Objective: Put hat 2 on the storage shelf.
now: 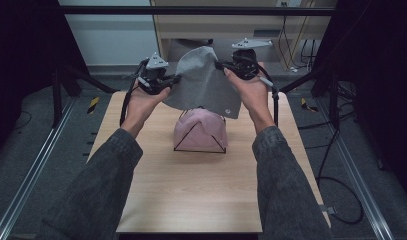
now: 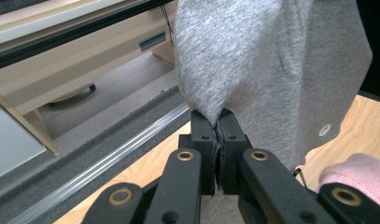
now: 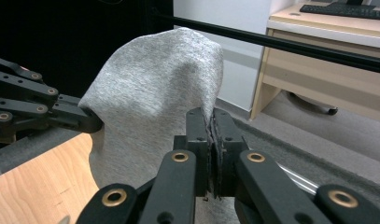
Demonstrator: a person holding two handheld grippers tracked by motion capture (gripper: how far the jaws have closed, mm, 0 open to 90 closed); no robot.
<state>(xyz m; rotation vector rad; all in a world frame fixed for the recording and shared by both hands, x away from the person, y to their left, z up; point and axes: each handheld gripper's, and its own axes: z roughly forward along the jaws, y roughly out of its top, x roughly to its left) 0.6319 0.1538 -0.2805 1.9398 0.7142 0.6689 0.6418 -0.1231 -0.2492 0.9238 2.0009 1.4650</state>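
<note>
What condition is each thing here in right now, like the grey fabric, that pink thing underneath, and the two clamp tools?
Grey cloth: lifted off the table, hanging spread between the two grippers.
Left gripper: shut on the cloth's edge.
Right gripper: shut on the opposite edge.
Pink cloth: draped over a black wire frame, standing on the table under the grey cloth.
Table: bare wood around the frame.

The high view looks from above my side of the table (image 1: pixel 156 200), forward and down. The camera on my left gripper (image 2: pixel 214 122) looks along its jaws, very close to the grey cloth (image 2: pixel 271 60). The camera on my right gripper (image 3: pixel 210 122) does the same. All three views share this cloth and the table.
</note>
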